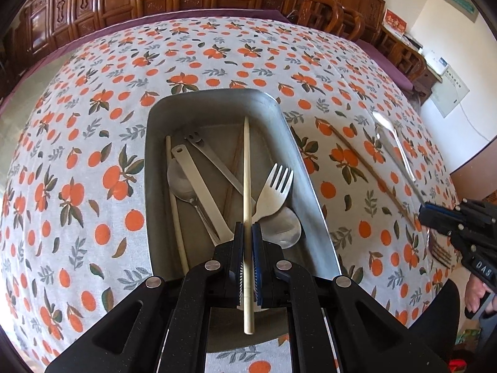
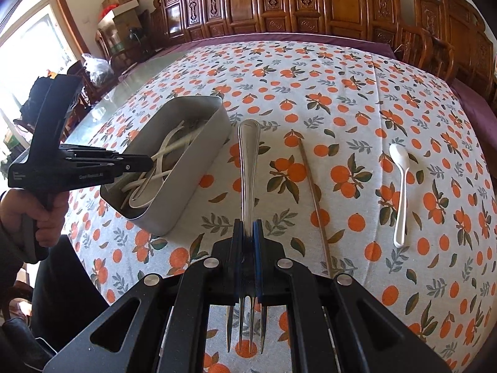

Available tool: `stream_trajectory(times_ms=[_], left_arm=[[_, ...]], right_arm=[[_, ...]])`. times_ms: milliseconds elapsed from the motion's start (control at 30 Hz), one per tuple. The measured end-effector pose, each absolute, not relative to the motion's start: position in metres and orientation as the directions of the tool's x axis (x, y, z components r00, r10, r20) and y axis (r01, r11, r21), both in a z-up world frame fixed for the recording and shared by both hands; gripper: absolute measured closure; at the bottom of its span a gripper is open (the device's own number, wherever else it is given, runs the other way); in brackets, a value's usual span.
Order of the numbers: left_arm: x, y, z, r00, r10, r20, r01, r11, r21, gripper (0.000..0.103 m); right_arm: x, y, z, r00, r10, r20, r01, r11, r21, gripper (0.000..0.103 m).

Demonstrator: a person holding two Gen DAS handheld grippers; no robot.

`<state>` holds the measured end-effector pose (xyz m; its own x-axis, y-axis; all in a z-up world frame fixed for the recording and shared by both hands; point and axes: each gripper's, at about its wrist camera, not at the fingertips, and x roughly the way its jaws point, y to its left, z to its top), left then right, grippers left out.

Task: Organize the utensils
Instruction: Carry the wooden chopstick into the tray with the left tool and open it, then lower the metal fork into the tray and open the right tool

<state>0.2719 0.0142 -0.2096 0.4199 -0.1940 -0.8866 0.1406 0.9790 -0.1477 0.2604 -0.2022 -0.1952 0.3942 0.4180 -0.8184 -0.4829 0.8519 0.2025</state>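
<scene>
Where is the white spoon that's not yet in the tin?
In the right wrist view, the white spoon lies on the tablecloth at right, beyond the brown chopstick, far from the metal tin.

tray (image 2: pixel 186 168) sits on table (image 2: pixel 341 71), left side in right wrist view. inside tray: fork (image 1: pixel 275 186), two spoons, few chopsticks all piled together. right of tray on table: loose chopstick (image 2: pixel 313 199), then small spoon (image 2: pixel 400 186) further right, well apart. left gripper (image 1: pixel 247 233) over tray's near end, pinched chopstick (image 1: pixel 247 186) pointing along tray. chairs behind table.
</scene>
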Motion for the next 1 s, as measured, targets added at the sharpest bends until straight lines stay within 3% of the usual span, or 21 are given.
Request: stream_trajectory(times_ms=[200, 500, 1000], left_arm=[[0.264, 0.018, -0.197, 0.451, -0.210, -0.868, 0.141, 0.977, -0.163, 0.088], [0.243, 0.041, -0.161, 0.526, -0.203, -0.826, 0.127, 0.979, -0.160, 0.085], [0.224, 0.086, -0.145, 0.567, -0.153, -0.809, 0.064, 0.988, -0.142, 0.078]], right_arm=[[0.260, -0.191, -0.192, 0.390, 0.426, -0.816, -0.497, 0.844, 0.203, 0.095], [0.266, -0.158, -0.179, 0.388, 0.453, -0.803, -0.534, 0.820, 0.205, 0.095], [0.283, -0.083, -0.169, 0.358, 0.491, -0.794, -0.590, 0.778, 0.215, 0.095]])
